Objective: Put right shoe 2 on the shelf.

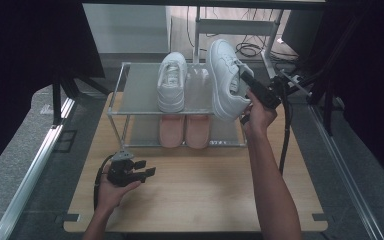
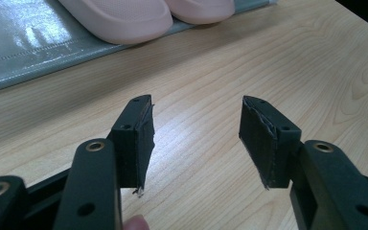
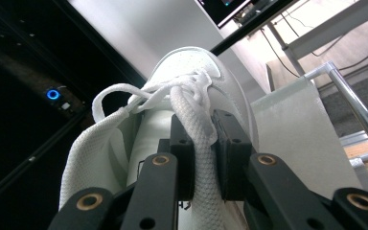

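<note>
A white sneaker (image 1: 172,82) lies on the top shelf of a small metal rack (image 1: 140,92). A second white sneaker (image 1: 225,80) hangs tilted at the rack's right end, held up by my right gripper (image 1: 245,82). In the right gripper view its jaws are shut on the shoe's padded collar (image 3: 199,139), with the laces (image 3: 139,98) just beyond. A pair of pink slippers (image 1: 184,131) sits on the lower shelf. My left gripper (image 1: 147,169) rests low over the wooden table (image 1: 205,190), open, with nothing between its fingers (image 2: 136,139).
The rack stands at the far half of the table. Metal rails (image 1: 35,160) run along both sides. Cables and a metal frame (image 1: 245,30) lie beyond the rack. The slippers' toes (image 2: 124,19) sit ahead of the left gripper.
</note>
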{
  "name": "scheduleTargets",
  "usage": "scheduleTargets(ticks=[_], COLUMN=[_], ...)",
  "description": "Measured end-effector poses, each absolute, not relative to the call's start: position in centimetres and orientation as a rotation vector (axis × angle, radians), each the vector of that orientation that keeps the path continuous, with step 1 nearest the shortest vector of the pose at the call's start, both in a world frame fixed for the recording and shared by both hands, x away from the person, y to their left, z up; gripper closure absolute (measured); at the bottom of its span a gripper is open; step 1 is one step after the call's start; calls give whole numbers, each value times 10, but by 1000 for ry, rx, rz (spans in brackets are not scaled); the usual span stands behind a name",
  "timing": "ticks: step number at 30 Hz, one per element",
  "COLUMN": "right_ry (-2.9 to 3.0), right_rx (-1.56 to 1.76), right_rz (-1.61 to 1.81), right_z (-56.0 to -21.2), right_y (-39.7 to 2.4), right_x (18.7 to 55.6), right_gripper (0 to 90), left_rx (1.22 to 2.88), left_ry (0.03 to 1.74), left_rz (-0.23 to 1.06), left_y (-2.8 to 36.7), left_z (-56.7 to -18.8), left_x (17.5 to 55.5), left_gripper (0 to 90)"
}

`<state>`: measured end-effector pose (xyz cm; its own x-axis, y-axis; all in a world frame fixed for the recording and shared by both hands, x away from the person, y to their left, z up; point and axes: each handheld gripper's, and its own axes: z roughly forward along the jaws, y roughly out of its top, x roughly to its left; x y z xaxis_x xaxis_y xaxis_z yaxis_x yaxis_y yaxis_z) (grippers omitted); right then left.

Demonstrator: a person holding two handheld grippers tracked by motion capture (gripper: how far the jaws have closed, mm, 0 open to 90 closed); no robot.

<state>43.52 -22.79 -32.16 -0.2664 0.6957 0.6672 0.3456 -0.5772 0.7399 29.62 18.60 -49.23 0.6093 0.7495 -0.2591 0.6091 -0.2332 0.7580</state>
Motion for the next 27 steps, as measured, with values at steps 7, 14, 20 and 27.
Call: scheduleTargets(ticks=[7,14,20,27], right_ry=[1289,1316,1337,1436], right_rx=[1759,1798,1830,1823], right_rz=[1860,1793,1741,1681], right_z=[-323,-323,-326,-330], right_y=[-211,-188,-171,-153], right_x=[457,481,496,509], right_gripper=[794,788,776,661], left_rx=[1943,1939,1932,1933], left_ry=[1078,1083,1085,1083], left_rz=[194,193,194,198], left_y=[186,188,190,189], left_z=[-493,-493,-493,-493], left_x=[297,297,297,296], left_gripper=[466,466,466,466])
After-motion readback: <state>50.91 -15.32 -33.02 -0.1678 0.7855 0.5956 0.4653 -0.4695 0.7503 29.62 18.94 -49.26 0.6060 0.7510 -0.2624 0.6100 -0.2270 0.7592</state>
